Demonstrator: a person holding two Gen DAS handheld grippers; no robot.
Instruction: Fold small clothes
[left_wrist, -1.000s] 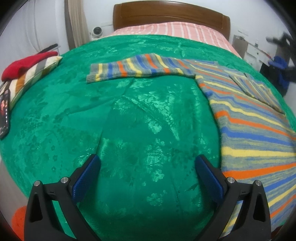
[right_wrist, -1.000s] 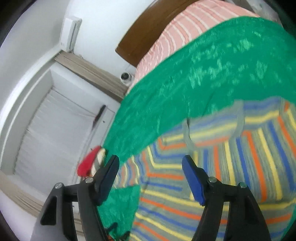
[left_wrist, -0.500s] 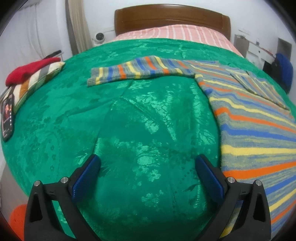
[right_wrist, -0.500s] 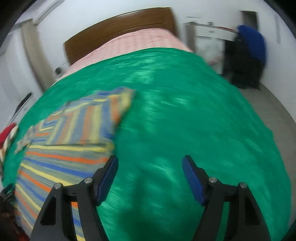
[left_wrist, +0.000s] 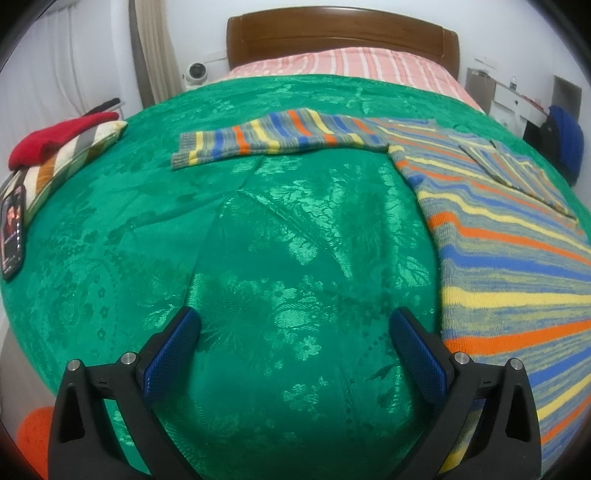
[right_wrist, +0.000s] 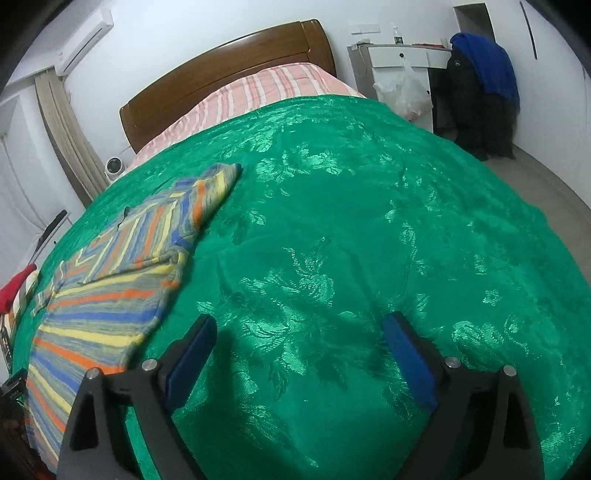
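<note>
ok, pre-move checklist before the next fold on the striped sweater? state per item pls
1. Left gripper open and empty: ok.
2. Right gripper open and empty: ok.
3. One sleeve already folded across the striped sweater: ok, seen in both views.
4. Other sleeve folded in: not ok, it lies stretched out flat on the green bedspread.
5. Either gripper over the garment: not ok, both hover above bare bedspread beside it.
6. Sweater hem flat: cannot tell, it runs out of frame.
</note>
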